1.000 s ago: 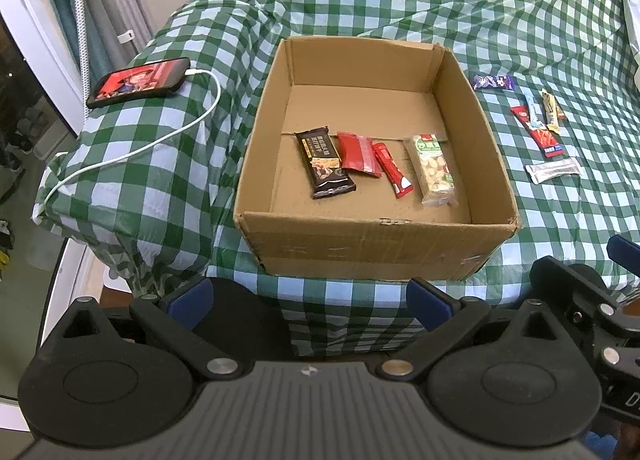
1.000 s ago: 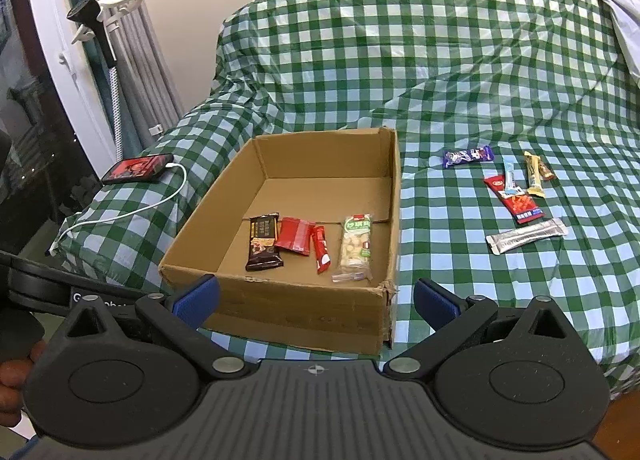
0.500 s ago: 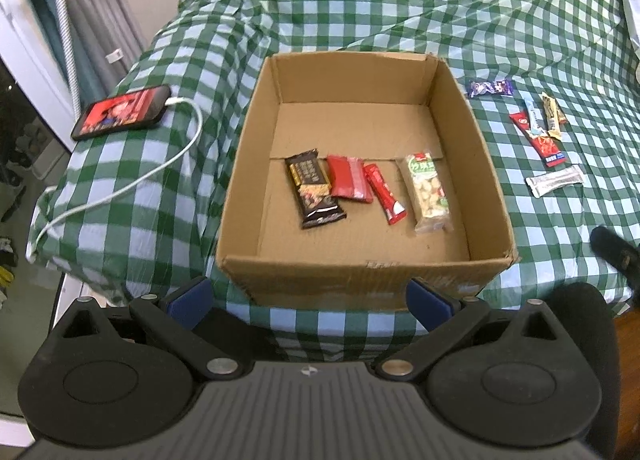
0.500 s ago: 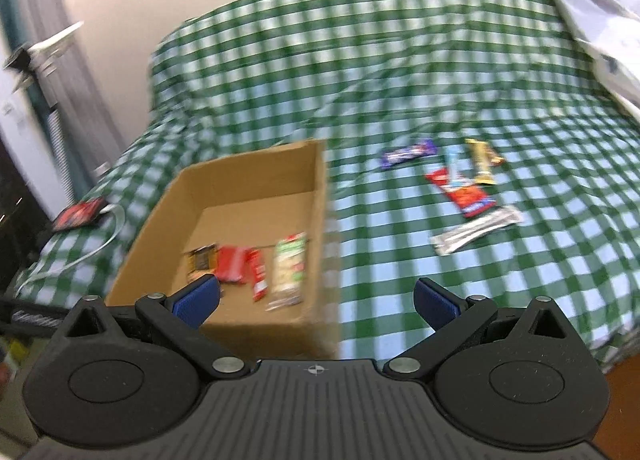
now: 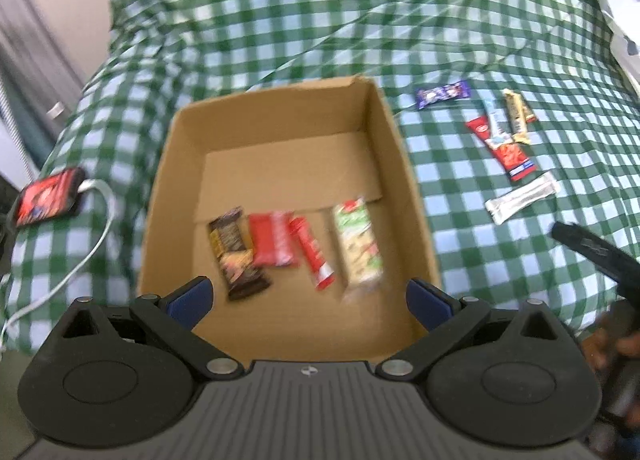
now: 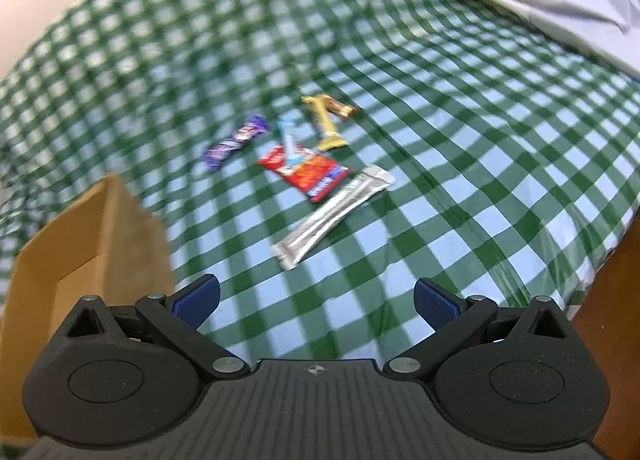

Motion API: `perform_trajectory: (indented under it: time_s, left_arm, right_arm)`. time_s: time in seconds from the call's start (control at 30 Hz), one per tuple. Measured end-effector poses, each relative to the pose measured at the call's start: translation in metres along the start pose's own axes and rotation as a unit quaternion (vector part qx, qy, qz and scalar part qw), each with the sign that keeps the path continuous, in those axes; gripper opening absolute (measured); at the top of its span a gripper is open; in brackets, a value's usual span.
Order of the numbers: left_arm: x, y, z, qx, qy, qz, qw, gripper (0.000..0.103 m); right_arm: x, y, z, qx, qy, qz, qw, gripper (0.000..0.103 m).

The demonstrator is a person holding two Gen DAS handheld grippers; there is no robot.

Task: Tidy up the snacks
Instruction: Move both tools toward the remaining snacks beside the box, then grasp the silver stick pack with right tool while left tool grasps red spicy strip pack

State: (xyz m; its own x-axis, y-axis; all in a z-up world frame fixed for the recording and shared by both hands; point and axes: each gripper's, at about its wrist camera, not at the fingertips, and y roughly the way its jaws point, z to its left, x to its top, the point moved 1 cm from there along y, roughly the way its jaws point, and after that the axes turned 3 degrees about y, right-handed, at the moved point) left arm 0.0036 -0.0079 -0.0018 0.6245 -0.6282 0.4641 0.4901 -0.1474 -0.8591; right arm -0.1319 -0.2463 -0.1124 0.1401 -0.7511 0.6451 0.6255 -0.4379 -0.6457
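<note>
Right gripper [image 6: 316, 302] jaws wide apart, empty, over green checked cloth [image 6: 460, 196]. Silver sachet [image 6: 334, 216] just ahead; red packet [image 6: 306, 172], purple bar [image 6: 236, 142], gold bar [image 6: 324, 122] beyond. Cardboard box [image 6: 80, 236] corner left.

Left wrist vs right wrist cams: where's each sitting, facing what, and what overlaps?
Left wrist: on the left gripper, above the near edge of the cardboard box, looking down into it; own open jaws show, right gripper at the right edge.
Right wrist: on the right gripper, facing the loose snacks; own open jaws show.
Shared: box, silver packet, checked cloth.
</note>
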Motion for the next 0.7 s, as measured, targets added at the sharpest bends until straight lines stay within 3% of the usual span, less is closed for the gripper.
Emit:
perform_trajectory:
  time_s: [0.33,0.4,0.47,0.57,0.7]
  left_arm:
    - [0.057,0.051,-0.047,-0.004,0.02,0.015,0.9997,0.103]
    - [0.069,0.061,-0.055,-0.006,0.02,0.015,0.9997,0.103]
    - [0.084,0.071,-0.067,-0.014,0.019,0.011,0.9997,0.103]
    - [0.107,0.087,-0.093,-0.026,0.021,-0.004,0.9994,0.103]
    - [0.136,0.126,-0.15,-0.057,0.034,-0.015,0.9977,0.103]
  right_arm:
    - [0.037,0.145,0.015,-0.08,0.018,0.019,0.996,0.1]
    - [0.036,0.165,0.023,-0.079,-0.017,0.031,0.996,0.081]
    - [0.029,0.169,0.031,-0.095,-0.075,0.006,0.993,0.038]
    - [0.029,0.162,0.015,-0.081,-0.074,-0.002,0.994,0.014]
    - [0.044,0.143,-0.034,-0.105,-0.026,-0.017,0.994,0.012]
